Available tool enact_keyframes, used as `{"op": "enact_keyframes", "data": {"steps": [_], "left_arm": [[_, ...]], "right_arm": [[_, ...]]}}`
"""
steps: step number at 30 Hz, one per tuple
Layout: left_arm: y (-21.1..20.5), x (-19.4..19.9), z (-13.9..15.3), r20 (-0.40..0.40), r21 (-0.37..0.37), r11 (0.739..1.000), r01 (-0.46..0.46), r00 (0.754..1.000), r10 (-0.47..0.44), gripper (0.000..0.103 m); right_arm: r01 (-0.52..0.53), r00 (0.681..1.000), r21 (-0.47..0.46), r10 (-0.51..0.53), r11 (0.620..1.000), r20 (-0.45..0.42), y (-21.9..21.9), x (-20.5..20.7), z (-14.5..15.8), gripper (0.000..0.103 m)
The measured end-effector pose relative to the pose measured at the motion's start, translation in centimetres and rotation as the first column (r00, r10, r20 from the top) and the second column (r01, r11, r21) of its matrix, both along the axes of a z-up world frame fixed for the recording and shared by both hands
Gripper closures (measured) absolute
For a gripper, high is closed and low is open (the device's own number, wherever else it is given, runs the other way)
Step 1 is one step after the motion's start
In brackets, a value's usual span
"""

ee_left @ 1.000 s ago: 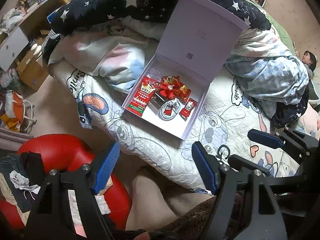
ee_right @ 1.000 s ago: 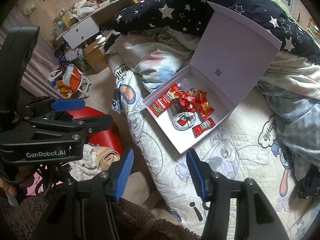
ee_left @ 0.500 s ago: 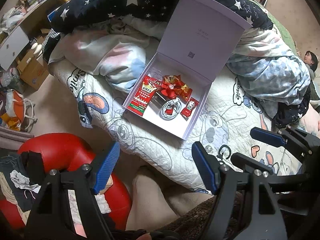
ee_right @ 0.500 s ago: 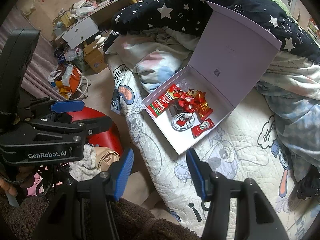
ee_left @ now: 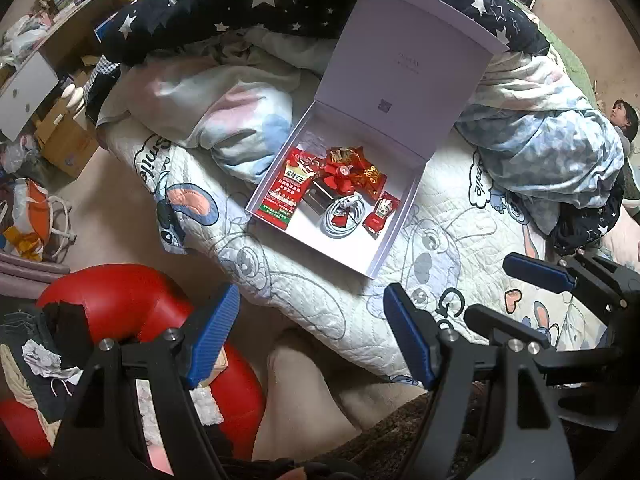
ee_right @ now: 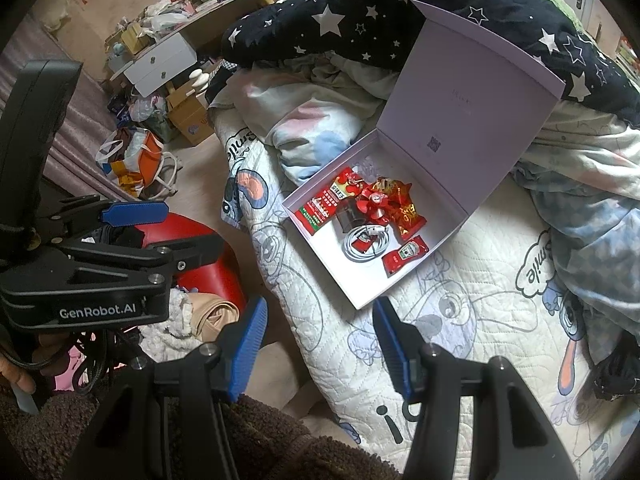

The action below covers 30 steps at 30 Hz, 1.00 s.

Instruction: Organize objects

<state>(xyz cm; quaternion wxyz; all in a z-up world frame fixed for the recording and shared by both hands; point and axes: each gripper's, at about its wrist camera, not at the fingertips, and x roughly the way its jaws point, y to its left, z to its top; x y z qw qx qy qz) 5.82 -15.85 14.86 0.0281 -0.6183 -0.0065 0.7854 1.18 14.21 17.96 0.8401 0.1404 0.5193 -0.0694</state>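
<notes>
An open pale lilac box (ee_left: pixel 348 252) (ee_right: pixel 352 292) lies on the quilted bed, its lid (ee_left: pixel 408 76) (ee_right: pixel 468 100) standing up. Inside lie a long red snack packet (ee_left: pixel 290 192) (ee_right: pixel 324 206), a red toy fan (ee_left: pixel 340 178) (ee_right: pixel 374 202), a red-gold wrapper (ee_left: pixel 370 176) (ee_right: pixel 408 212), a coiled white cable (ee_left: pixel 344 216) (ee_right: pixel 366 240) and a small red sachet (ee_left: pixel 382 212) (ee_right: pixel 404 256). My left gripper (ee_left: pixel 310 340) and right gripper (ee_right: pixel 320 344) are both open and empty, held short of the bed edge, well back from the box.
Heaped bedding and a dark star-print duvet (ee_left: pixel 240 4) lie behind the box. A red round seat (ee_left: pixel 120 304) with clothes stands on the floor at the left. Cardboard boxes, bags and a cluttered desk (ee_right: pixel 172 48) fill the far left.
Both views have drifted slightly; the box sits a little higher and nearer the middle. Both grippers stay open, and nothing in the box has moved.
</notes>
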Motion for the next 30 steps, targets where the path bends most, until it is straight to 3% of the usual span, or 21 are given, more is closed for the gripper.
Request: {"op": "enact_keyframes", "data": {"steps": [30], "left_arm": [[2.6, -2.0, -1.8, 0.065, -0.012, 0.997, 0.078, 0.995, -0.077, 0.029]], "right_arm": [[0.030, 0.999, 0.040, -0.028, 0.999, -0.033, -2.9, -0.9, -1.6, 0.047]]}}
